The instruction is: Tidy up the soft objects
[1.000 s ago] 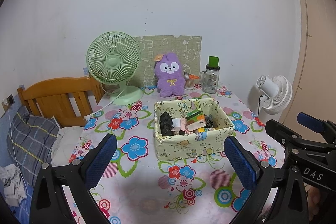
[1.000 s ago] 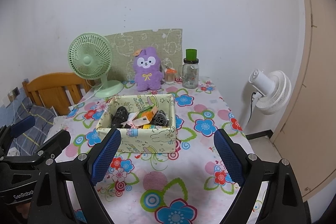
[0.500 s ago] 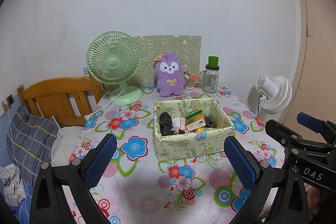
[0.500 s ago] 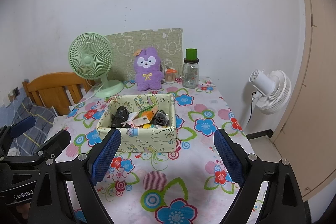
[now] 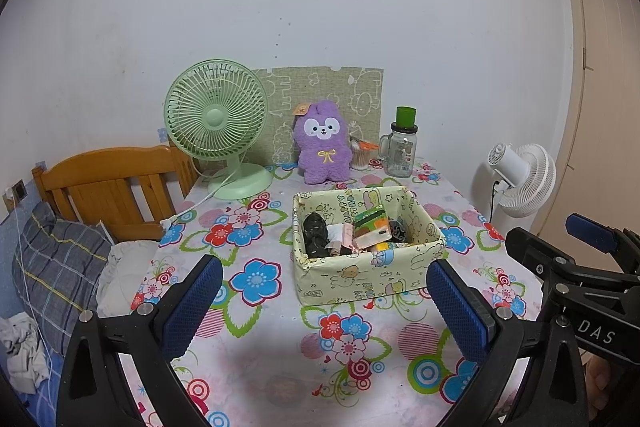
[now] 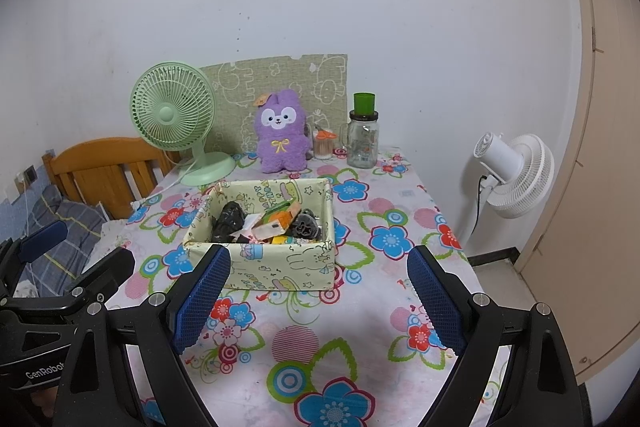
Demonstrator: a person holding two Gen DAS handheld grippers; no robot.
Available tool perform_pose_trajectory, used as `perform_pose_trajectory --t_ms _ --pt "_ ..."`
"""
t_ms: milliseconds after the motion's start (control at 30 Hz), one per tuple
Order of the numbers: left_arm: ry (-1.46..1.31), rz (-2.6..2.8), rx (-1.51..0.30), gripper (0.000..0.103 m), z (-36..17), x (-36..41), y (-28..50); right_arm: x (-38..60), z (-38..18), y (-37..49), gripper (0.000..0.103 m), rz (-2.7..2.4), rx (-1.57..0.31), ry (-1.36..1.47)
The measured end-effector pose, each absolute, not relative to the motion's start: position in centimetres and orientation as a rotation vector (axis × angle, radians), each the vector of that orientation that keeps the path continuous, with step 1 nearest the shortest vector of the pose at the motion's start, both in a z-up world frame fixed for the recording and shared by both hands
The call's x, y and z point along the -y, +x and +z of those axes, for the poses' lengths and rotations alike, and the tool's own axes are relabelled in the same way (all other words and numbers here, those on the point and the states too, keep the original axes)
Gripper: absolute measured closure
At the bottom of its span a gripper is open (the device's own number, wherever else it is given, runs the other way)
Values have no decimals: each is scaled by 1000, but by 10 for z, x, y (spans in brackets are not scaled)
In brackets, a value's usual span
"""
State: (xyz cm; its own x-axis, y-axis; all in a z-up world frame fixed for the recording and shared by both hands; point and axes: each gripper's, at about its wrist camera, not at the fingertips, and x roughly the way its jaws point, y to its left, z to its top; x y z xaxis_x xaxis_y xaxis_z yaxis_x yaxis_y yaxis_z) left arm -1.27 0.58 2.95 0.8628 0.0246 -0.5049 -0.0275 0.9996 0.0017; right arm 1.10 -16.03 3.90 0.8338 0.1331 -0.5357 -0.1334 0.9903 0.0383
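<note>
Nothing moved; box [image 5: 366, 277] before fingers [image 5: 192, 301]

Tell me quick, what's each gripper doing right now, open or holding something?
Left gripper: open, holding nothing, above the tablecloth short of the storage box.
Right gripper: open, holding nothing.

Both wrist cameras sit low over the near edge of the flowered table [image 5: 280, 367], looking forward and slightly down between their own blue-padded fingers toward the white back wall. The left wrist view stands further left, taking in the wooden headboard [image 5: 104, 187], with the right gripper [image 5: 592, 239] poking in at its right edge; the right wrist view stands further right, the left gripper [image 6: 44, 239] at its left edge. Both share the fabric box [image 5: 360, 275], purple plush [image 6: 282, 139], green fan [image 6: 172, 115] and white fan [image 6: 516, 175]
</note>
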Motion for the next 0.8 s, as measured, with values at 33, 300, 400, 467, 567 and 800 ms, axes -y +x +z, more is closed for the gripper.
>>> perform_pose_trajectory --t_ms 33,300,400,467,567,800 --pt "-6 27 -530 0 29 -6 -12 161 39 11 11 141 -568 -1" --pt "-6 28 -529 0 30 -6 -13 161 38 11 11 140 -568 -2" --pt "-5 31 -530 0 29 -5 -12 161 38 11 11 141 -569 -3" --pt "-4 32 -530 0 29 -4 -12 161 37 11 11 143 -570 -2" --pt "-3 32 -531 0 29 -5 -12 162 36 12 11 147 -572 -1" --pt "-7 26 -531 0 28 -3 -10 162 36 15 11 156 -578 4"
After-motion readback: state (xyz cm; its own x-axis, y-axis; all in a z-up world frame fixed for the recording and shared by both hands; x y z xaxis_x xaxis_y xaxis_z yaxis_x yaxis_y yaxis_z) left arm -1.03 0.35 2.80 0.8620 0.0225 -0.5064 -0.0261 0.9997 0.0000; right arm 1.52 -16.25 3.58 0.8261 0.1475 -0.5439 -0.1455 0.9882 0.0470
